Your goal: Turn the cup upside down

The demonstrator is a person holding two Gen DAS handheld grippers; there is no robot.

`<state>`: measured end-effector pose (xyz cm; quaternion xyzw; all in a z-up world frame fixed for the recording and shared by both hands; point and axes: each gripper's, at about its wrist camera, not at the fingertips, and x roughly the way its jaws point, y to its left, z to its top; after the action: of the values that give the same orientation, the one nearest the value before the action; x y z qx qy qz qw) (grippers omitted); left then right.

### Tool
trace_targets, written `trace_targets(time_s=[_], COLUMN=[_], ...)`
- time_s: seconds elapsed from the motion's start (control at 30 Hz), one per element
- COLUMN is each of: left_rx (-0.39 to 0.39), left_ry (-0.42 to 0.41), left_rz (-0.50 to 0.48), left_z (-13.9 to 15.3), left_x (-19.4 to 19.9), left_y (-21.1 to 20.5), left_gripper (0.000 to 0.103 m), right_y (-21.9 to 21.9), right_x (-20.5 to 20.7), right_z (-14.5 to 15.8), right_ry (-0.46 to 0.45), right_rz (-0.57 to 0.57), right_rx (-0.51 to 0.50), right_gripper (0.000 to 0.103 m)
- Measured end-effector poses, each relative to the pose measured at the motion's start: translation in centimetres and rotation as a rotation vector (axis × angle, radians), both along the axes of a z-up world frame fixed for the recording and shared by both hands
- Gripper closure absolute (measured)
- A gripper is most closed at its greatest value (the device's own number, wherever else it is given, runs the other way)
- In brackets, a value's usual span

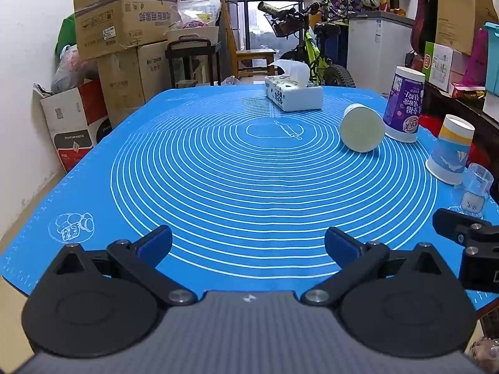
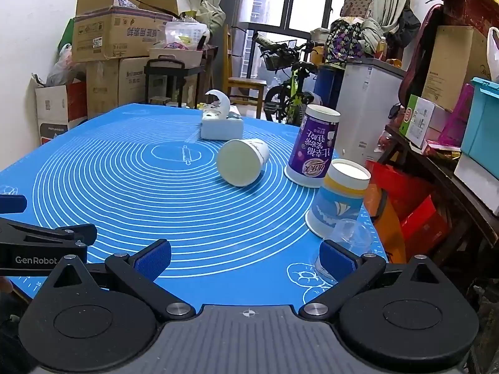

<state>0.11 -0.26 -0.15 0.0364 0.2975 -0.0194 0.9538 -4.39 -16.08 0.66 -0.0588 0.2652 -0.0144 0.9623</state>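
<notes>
A cluttered room with stacked cardboard boxes (image 1: pixel 121 25), a bicycle (image 1: pixel 308 53) and a window (image 1: pixel 265 3) surrounds a table covered by a blue mat (image 1: pixel 218 168) printed with concentric white rings.

Far end of the mat: a tissue box (image 1: pixel 293 95) with one sheet standing up from its slot.

Right side of the mat, from far to near: a white paper cup (image 1: pixel 361 127) lying on its side, its round end facing the cameras; just beside it a tall purple cup (image 1: pixel 404 109) standing mouth down, its printed text inverted; nearer, a blue-and-yellow paper cup (image 1: pixel 450 151), also mouth down; closest, at the mat's right edge, a small clear plastic cup (image 1: pixel 475 191), touching or nearly touching the blue-and-yellow cup.

Left gripper (image 1: pixel 248 244): low over the near part of the mat, fingers spread wide, nothing between them.

Right gripper (image 2: pixel 246 258): low over the mat's near right corner, fingers likewise spread and empty. In the right wrist view the clear plastic cup (image 2: pixel 349 240) sits just behind the right-hand blue finger pad (image 2: pixel 336 260), which partly hides it; whether they touch cannot be told. The two grippers are side by side, each visible at the edge of the other's view.
</notes>
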Motion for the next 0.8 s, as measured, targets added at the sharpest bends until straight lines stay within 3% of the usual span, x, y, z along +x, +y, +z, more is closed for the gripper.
trace_targets(time_s=[0.8], left_rx=[0.004], left_ry=[0.005], left_rz=[-0.004], left_z=[0.04], left_x=[-0.05], left_y=[0.02], left_gripper=[0.001], right_y=[0.25], right_x=[-0.05], right_z=[-0.01], right_ry=[0.001], right_rz=[0.005], right_rx=[-0.01], right_gripper=[0.003])
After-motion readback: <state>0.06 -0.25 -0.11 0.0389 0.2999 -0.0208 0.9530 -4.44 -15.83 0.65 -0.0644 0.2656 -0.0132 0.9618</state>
